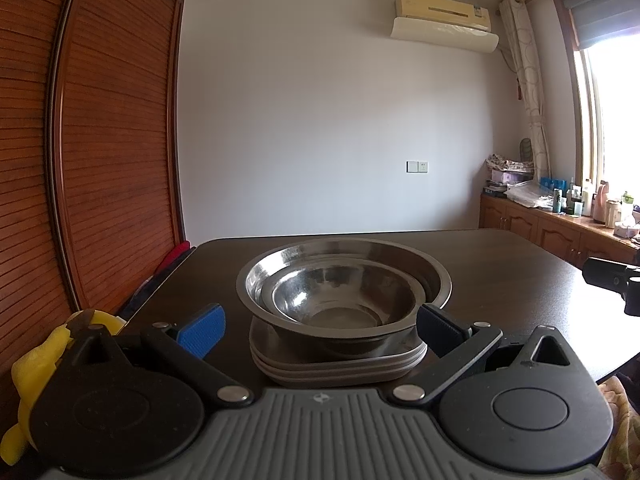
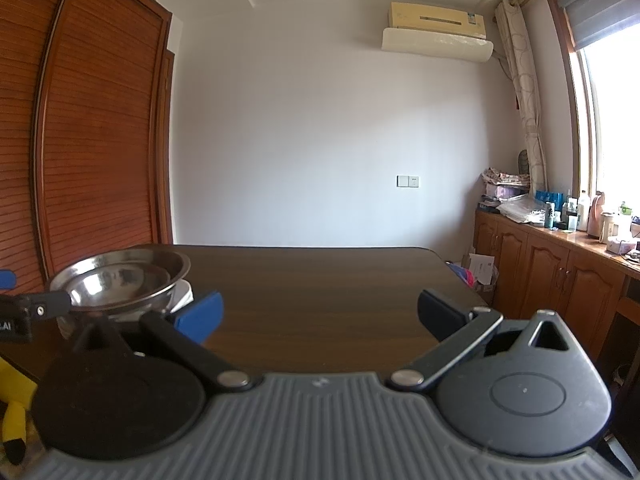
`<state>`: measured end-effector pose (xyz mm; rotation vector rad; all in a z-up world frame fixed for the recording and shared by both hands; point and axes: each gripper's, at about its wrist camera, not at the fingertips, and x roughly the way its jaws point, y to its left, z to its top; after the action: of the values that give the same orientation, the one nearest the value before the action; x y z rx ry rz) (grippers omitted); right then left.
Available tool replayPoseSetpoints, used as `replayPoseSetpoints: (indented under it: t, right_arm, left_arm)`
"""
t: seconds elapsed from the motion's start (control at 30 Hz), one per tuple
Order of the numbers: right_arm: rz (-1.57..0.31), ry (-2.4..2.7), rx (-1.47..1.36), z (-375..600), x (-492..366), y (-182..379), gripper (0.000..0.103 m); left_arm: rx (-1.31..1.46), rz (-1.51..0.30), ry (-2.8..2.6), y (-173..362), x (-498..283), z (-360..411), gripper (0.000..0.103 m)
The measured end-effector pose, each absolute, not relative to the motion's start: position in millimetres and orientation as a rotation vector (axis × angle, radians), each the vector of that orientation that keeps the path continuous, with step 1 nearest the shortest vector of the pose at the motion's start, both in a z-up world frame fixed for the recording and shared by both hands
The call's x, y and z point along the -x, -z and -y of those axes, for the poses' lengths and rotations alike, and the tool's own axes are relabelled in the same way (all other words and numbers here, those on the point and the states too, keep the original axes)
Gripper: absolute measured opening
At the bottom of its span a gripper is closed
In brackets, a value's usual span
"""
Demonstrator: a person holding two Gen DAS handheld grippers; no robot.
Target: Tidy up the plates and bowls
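Dark wooden table (image 2: 320, 280) being flanked by slatted wardrobe (image 2: 92, 140); air conditioner (image 2: 436, 32) being mounted high; bottles (image 2: 568, 212) being crowded along window-side cabinet (image 2: 552, 280).

Right gripper (image 2: 320, 314) spread wide — steel bowls (image 2: 120, 284) left.

Large steel bowl (image 1: 434, 280): upright, shiny, wide flat rim. Small steel bowl (image 1: 344, 296): upright, nested inside the large one, sitting toward its near side, interior reflective and empty. Plates (image 1: 340, 364): grey, rounded-square, stacked flat, at least three edges visible, directly beneath the bowls. The stack stands on the dark wooden table (image 1: 500, 264), near its left edge.
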<state>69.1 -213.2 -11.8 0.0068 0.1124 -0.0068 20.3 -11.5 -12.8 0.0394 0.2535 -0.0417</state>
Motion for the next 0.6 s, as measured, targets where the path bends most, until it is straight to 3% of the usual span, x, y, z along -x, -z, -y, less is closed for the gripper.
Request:
replayPoseSetpoints:
  t: [0.6]
  right_arm:
    - [-0.119,0.006,-0.011,215.3,-70.7,13.4,0.103]
  left_arm:
    - [-0.040,-0.255,0.044,11.7,-20.8,11.1,0.103]
